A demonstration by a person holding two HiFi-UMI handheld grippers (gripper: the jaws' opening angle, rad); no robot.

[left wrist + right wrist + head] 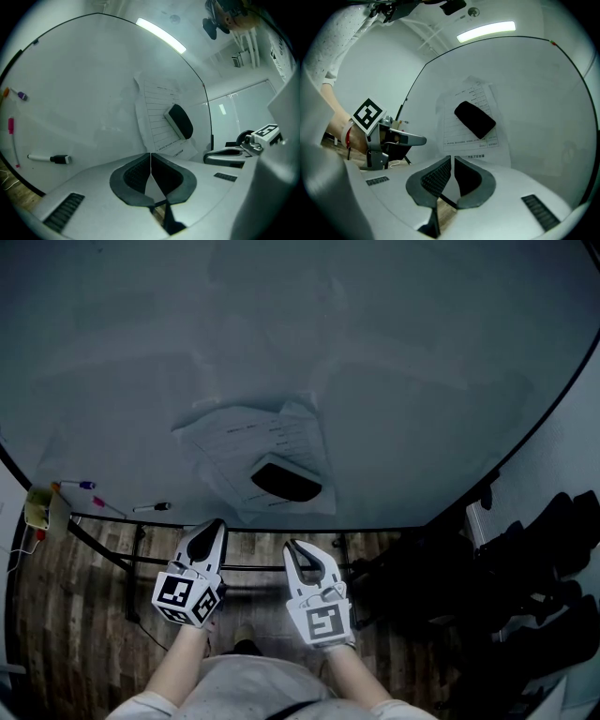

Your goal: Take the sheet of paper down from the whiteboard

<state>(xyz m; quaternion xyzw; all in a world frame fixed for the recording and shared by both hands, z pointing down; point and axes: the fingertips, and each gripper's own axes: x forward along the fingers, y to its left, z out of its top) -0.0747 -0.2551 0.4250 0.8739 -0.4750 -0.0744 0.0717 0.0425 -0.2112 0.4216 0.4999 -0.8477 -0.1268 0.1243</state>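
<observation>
A printed sheet of paper hangs low on the whiteboard, pinned under a black eraser. Both grippers are held level below and in front of it, apart from the board. My left gripper is shut with nothing between its jaws; its own view shows the paper and eraser ahead and to the right. My right gripper is also shut and empty. Ahead of its tips are the paper and eraser.
Markers lie on the board's lower left: a black one, a purple one and a pink one. The board's dark frame and stand legs rise from a wood floor. Dark bulky items crowd the right.
</observation>
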